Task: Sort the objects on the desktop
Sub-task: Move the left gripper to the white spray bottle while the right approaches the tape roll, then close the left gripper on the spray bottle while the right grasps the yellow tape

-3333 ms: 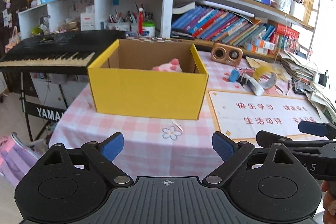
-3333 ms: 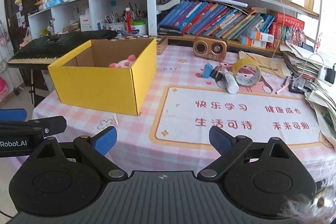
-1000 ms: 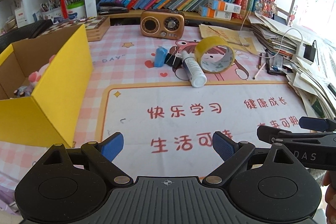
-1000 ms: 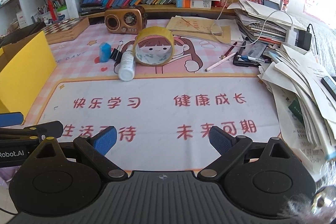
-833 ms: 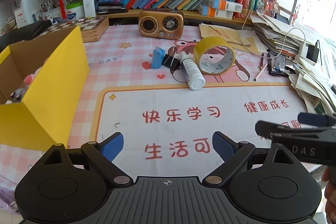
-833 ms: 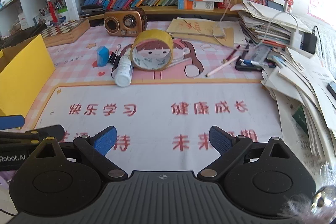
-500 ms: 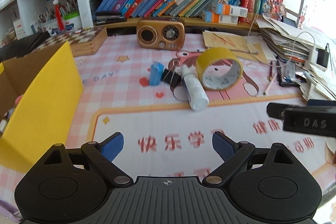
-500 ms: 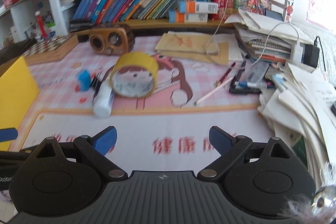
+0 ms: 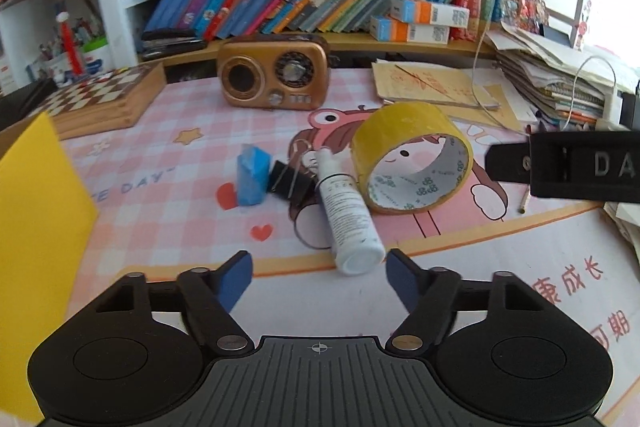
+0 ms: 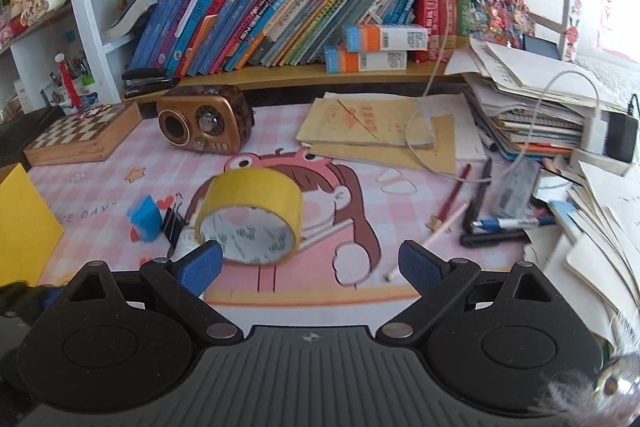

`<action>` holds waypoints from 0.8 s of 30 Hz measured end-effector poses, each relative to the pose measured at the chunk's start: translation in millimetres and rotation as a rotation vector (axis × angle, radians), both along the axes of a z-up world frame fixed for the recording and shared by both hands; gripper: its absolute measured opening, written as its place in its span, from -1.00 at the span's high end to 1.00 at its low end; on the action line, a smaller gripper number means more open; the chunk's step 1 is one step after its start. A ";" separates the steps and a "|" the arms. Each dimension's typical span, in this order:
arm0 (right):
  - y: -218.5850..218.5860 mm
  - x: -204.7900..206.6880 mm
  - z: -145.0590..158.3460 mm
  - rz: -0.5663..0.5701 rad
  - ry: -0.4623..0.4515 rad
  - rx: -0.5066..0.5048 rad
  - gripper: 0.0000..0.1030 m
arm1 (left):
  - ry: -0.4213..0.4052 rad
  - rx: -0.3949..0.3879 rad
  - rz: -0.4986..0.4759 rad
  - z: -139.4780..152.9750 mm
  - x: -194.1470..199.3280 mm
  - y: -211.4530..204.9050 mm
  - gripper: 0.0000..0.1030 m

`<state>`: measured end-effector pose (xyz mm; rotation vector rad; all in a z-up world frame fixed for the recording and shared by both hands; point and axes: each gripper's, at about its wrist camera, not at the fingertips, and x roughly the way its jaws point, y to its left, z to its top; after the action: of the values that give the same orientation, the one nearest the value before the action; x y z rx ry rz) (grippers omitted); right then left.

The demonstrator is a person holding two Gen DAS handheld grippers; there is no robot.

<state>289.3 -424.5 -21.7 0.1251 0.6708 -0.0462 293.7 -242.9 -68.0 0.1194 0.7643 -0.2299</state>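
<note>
Cluttered desk w/ a pink checked cloth (image 9: 168,131) and cartoon mat, bookshelf (image 10: 280,23) packed w/ leaning books behind. Vs the frames 0.5 s back, both cams sit closer to the small items: the bottle base has gone from mid-picture to right at the left fingertips, and the tape roll fills more of the right wrist view. Left gripper (image 9: 319,277) is spread wide, nothing held; its blue pads flank the near end of the white bottle (image 9: 347,217), which lies on its side w/ the base toward the cam, apparently not touching either pad. Right gripper (image 10: 310,263) is also wide apart and empty; its left fingertip overlaps the yellow tape roll (image 10: 250,213) in view, contact can't be told. The roll lies on its side, opening toward the cams, just beside the bottle. A black binder clip (image 9: 289,181) sits against the bottle's far end, a blue eraser (image 9: 251,179) just left of the clip. Further back stands a brown retro radio (image 9: 274,77), a chessboard box (image 9: 100,99) to its left. Yellow box (image 9: 38,219) edge at far left. Pens and pencils (image 10: 476,211) lie right of the mat, by a paper stack (image 10: 532,115).
</note>
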 end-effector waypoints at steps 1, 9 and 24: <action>-0.6 2.7 0.3 0.000 -0.002 0.001 -0.85 | 0.003 0.010 -0.004 -2.1 4.9 -2.6 -0.29; -6.6 15.5 -4.0 -0.010 0.013 0.007 -0.85 | 0.031 0.015 -0.023 -12.7 27.3 -12.8 -0.03; 9.7 35.0 -16.1 0.040 0.045 0.017 -0.89 | 0.032 0.019 -0.061 -23.0 35.5 -10.3 0.39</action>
<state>324.3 -414.9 -37.8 0.1276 0.7182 -0.0048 329.2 -253.3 -91.1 0.1573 0.7959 -0.2828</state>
